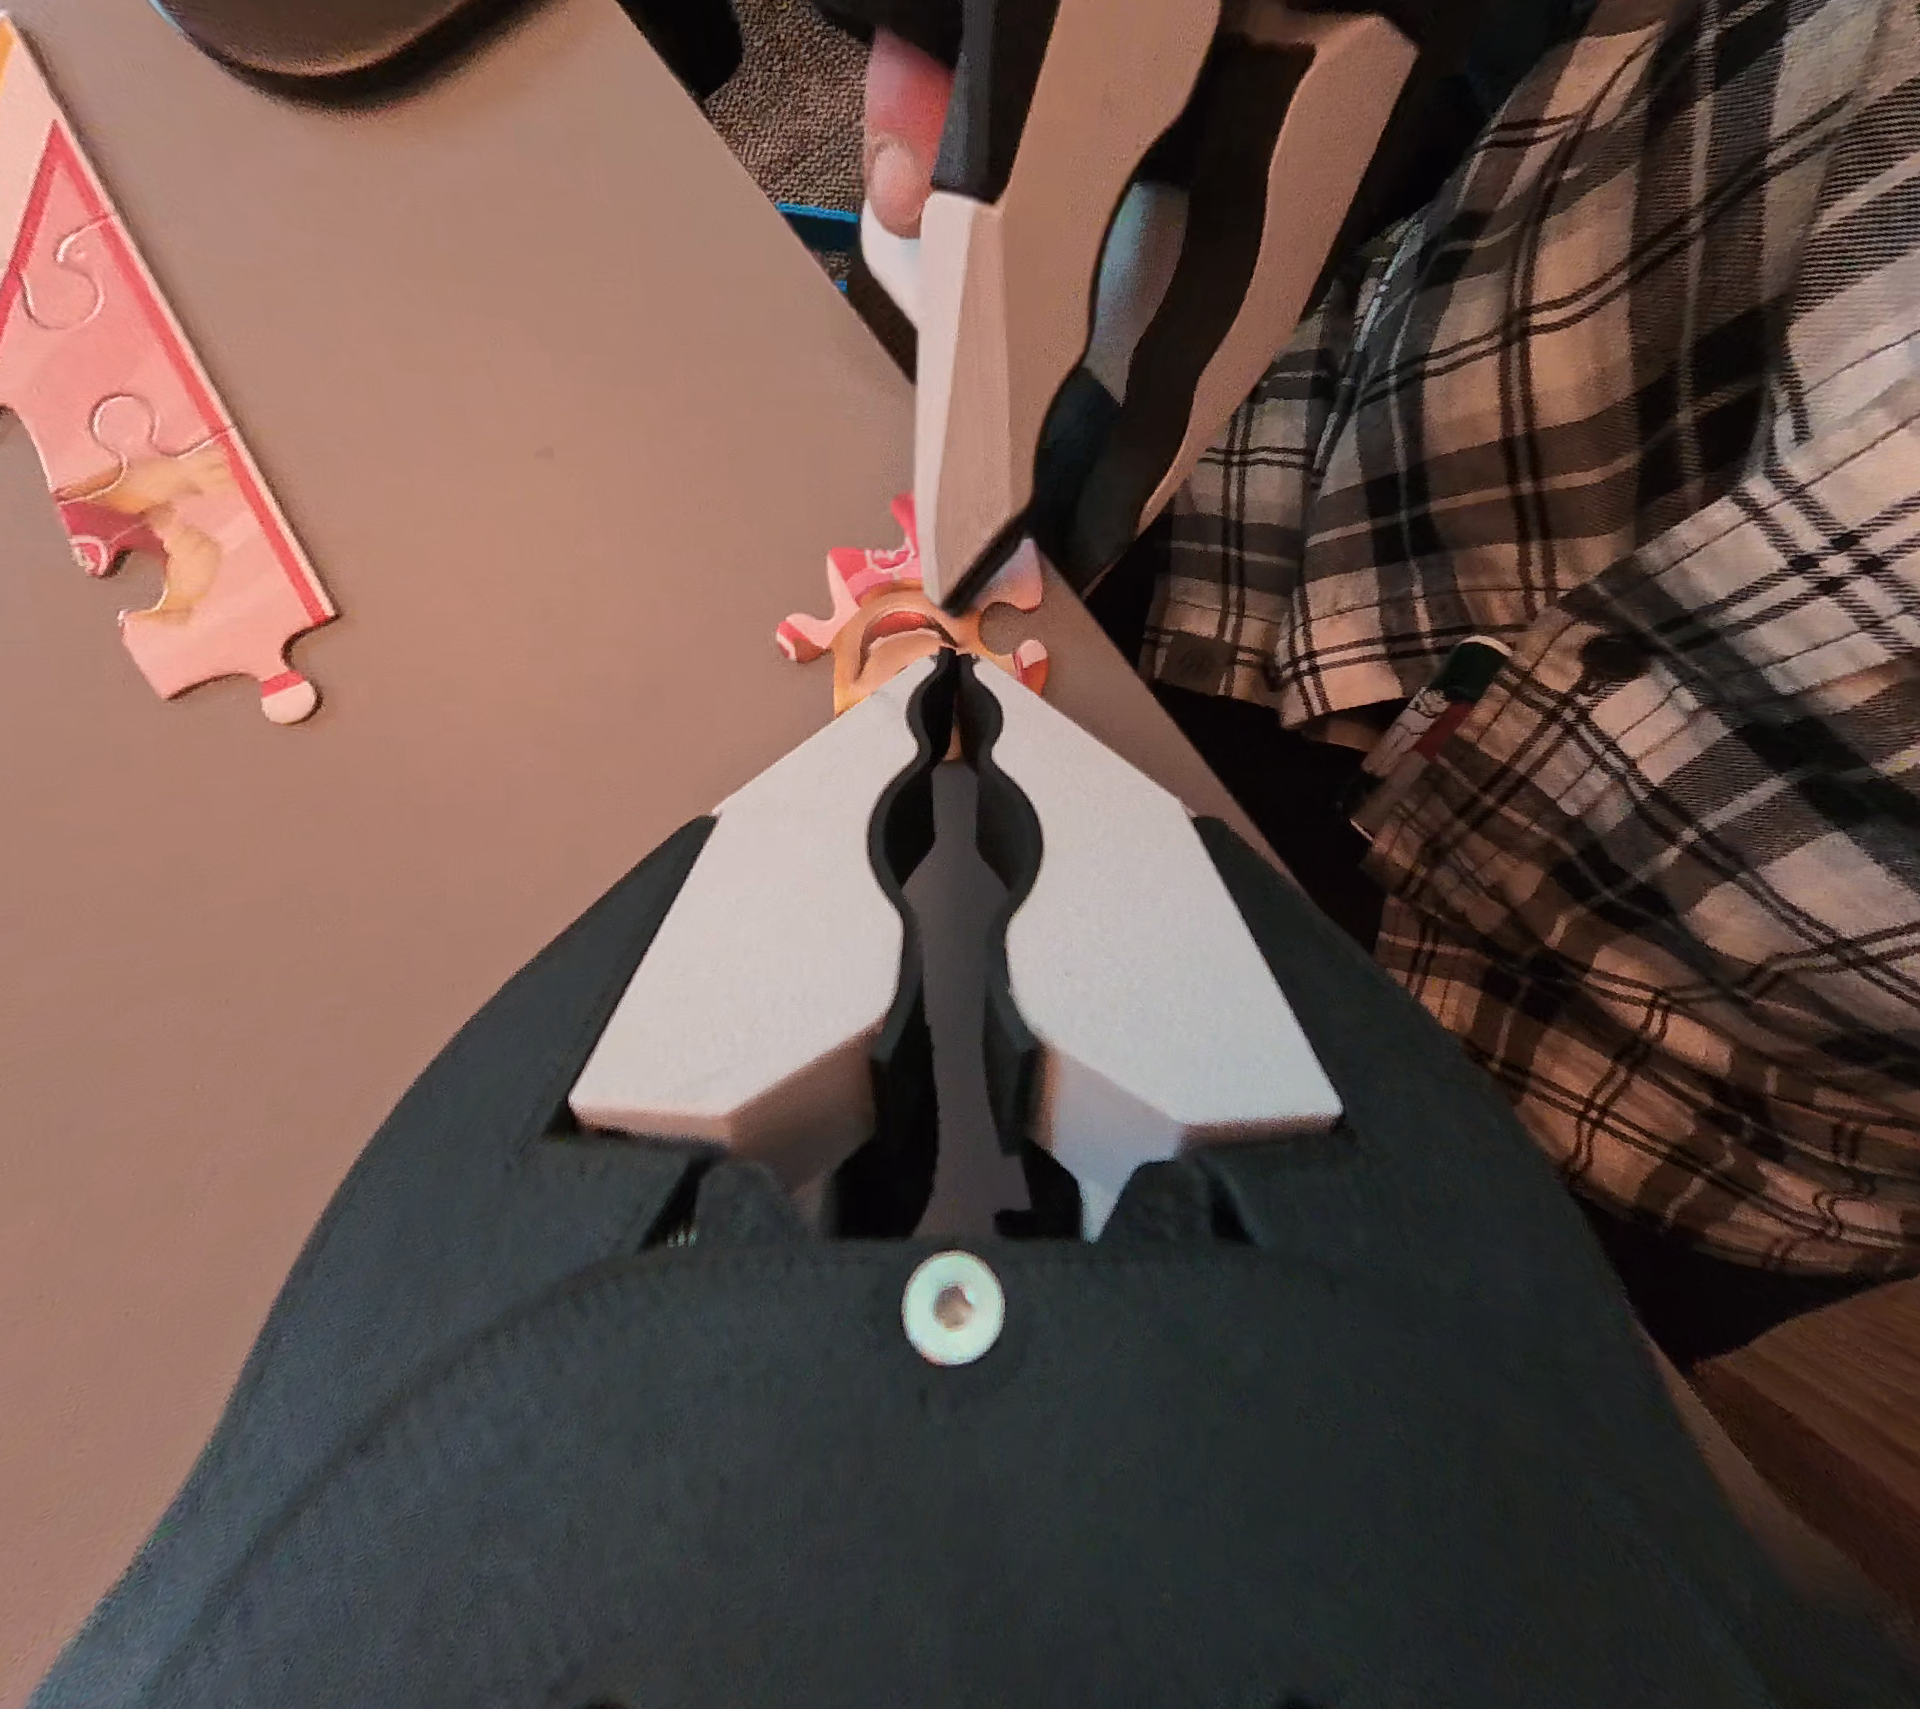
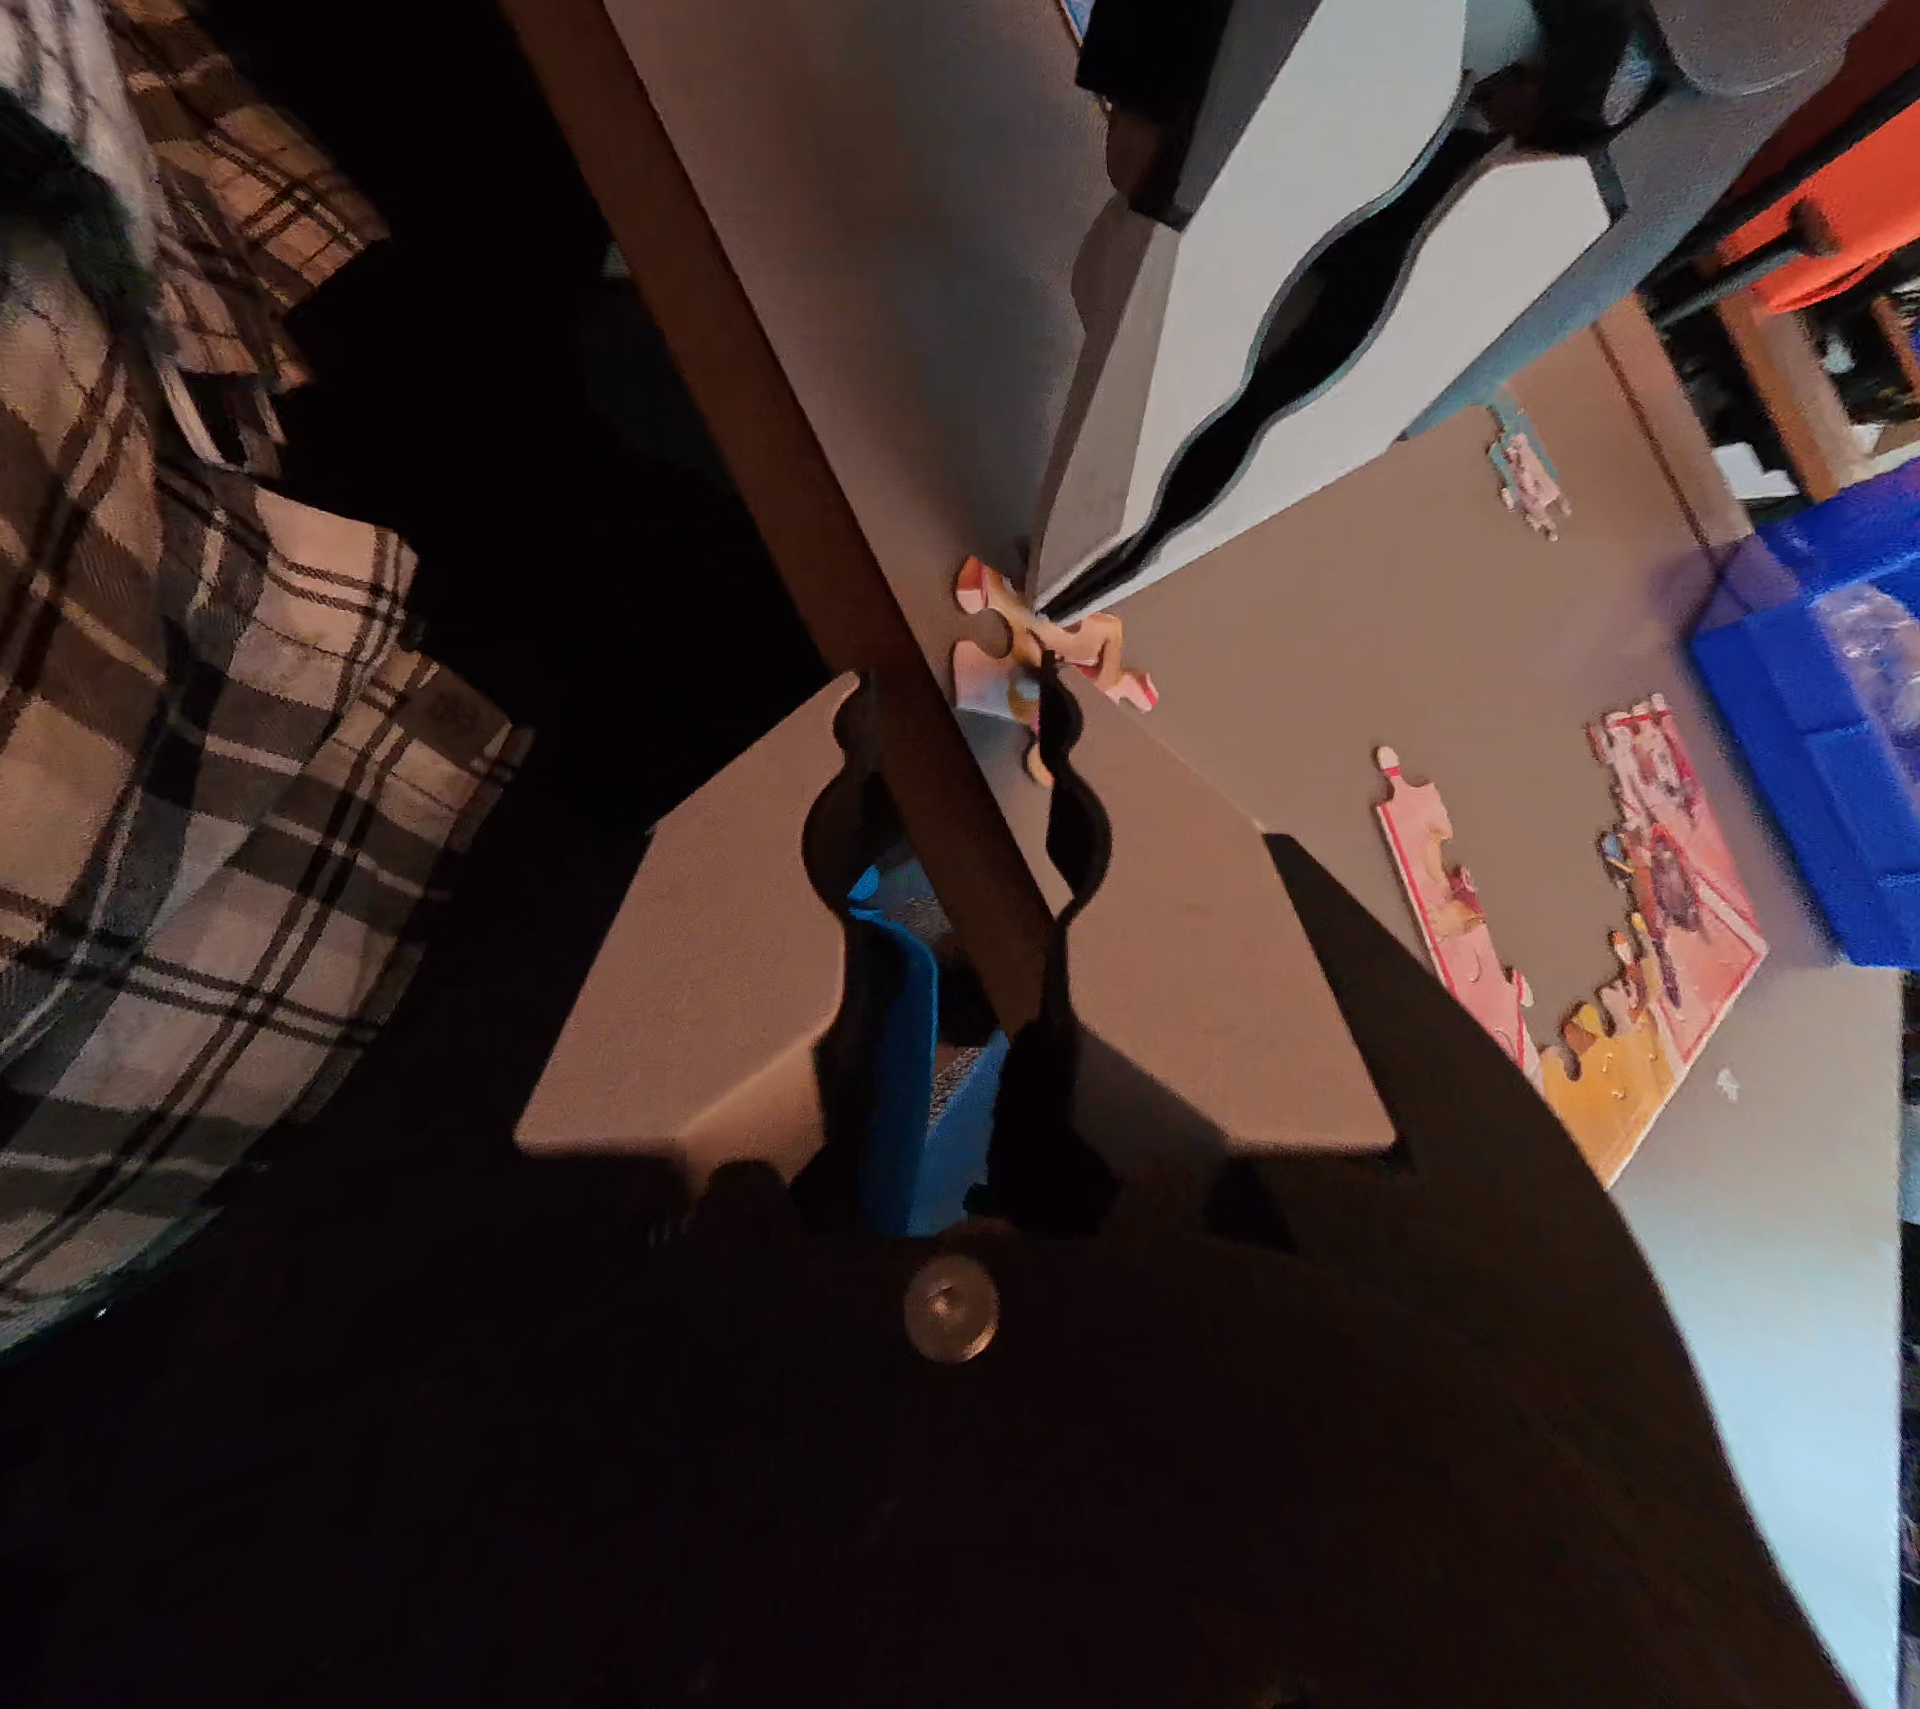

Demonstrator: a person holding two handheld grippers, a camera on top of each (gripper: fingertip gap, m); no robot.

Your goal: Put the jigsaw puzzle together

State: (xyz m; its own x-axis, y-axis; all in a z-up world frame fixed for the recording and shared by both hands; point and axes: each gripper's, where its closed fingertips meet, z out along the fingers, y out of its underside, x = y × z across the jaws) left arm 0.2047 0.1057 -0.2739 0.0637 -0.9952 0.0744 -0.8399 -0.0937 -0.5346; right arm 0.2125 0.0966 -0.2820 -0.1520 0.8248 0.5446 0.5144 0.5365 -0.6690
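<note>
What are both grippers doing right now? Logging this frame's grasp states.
Left gripper: jaws shut on the loose puzzle piece at the table edge.
Right gripper: jaws open, straddling the table edge, holding nothing.

Two handheld grippers, the left gripper (image 1: pixel 951 672) and the right gripper (image 2: pixel 961 683), each with a textured black body, a round silver screw (image 1: pixel 953 1308) at centre and pale grey wedge-shaped fingers (image 1: pixel 800 921) with wavy black inner pads; the person wears a black-and-white plaid shirt (image 1: pixel 1621 579).
</note>
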